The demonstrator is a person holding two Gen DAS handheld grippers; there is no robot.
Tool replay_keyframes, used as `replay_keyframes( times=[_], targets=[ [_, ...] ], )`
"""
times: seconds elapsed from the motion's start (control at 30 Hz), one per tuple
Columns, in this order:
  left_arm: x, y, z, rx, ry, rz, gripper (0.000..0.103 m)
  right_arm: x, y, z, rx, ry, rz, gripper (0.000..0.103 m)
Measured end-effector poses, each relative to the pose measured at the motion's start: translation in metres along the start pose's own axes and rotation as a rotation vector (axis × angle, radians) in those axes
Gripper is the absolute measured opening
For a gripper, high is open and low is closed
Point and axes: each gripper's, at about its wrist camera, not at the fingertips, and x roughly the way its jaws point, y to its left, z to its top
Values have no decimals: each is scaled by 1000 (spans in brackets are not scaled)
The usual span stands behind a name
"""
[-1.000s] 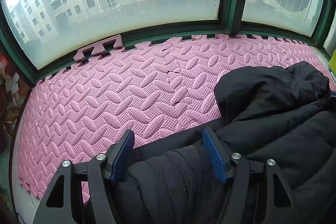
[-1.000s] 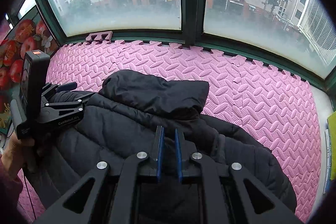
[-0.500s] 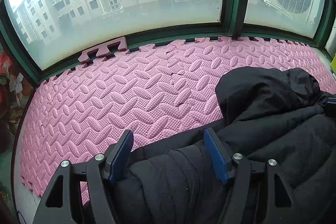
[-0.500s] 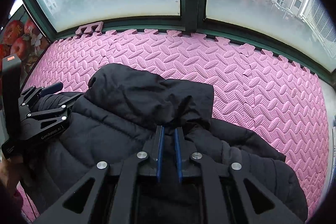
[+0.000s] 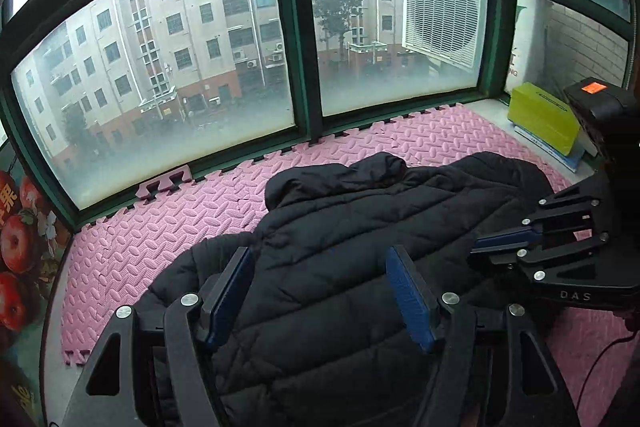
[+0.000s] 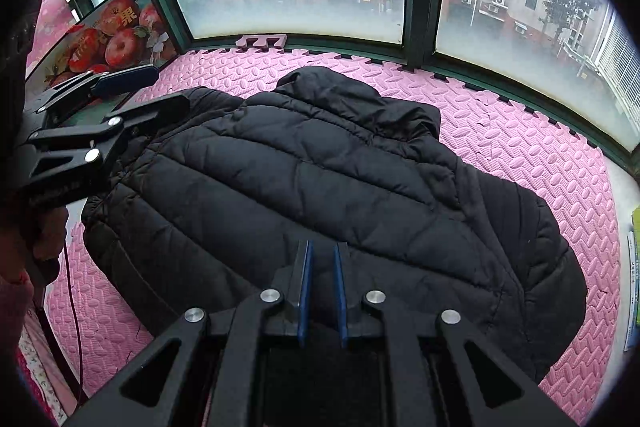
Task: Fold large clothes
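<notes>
A black quilted jacket (image 5: pixel 340 227) lies spread on the pink foam mat (image 5: pixel 160 227), its collar toward the window. My left gripper (image 5: pixel 320 293) hangs open above the jacket's near side, with nothing between its blue pads. In the right wrist view the same gripper (image 6: pixel 172 87) stands open over the jacket's (image 6: pixel 320 167) left shoulder. My right gripper (image 6: pixel 322 287) is shut above the near hem, and I see no cloth pinched in the narrow gap. From the left wrist view the right gripper (image 5: pixel 476 251) points at the jacket's right edge.
Green-framed windows close off the far side of the mat (image 6: pixel 520 147). A loose pink mat piece (image 5: pixel 164 183) leans on the sill. A yellow-green box (image 5: pixel 540 119) stands at the far right. An apple-print panel (image 6: pixel 108 39) borders the left. A hand (image 6: pixel 44 231) holds the left gripper.
The left gripper has risen and drawn back from the sleeve cuff that lay between its open fingers, so the whole jacket now shows. The right gripper has shifted back a little, still shut.
</notes>
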Motion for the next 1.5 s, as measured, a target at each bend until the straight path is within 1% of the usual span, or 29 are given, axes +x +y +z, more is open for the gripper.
replay_keyframes(
  times=[0.07,0.13,0.17,0.23,0.3,0.37,0.57,0.7,1.0,1.5],
  targets=[
    [-14,-20,-18,20,-7,-46,72,-4,4,-8,8,-14,15,13],
    [-18,-32,-33,21,-6,-62,70,-5,9,-16,-10,-24,8,14],
    [-16,-34,-40,12,9,-73,63,-6,12,-20,-16,-28,-1,17],
    [-8,-34,-53,-30,52,-97,57,-2,16,-27,-27,-23,-6,21],
    [0,-32,-67,-63,86,-112,56,1,19,-31,-47,-26,-27,21],
    [2,-32,-80,-55,83,-112,56,2,20,-36,-41,-28,-34,23],
    [13,-37,-99,-58,102,-84,57,12,17,-52,-34,-44,-27,24],
    [16,-37,-107,-77,105,-79,57,13,19,-57,-51,-60,-37,24],
    [23,-36,-106,-100,124,-54,57,16,23,-63,-94,-81,-64,24],
    [24,-37,-105,-119,121,-61,57,9,20,-71,-112,-77,-39,24]
  ],
)
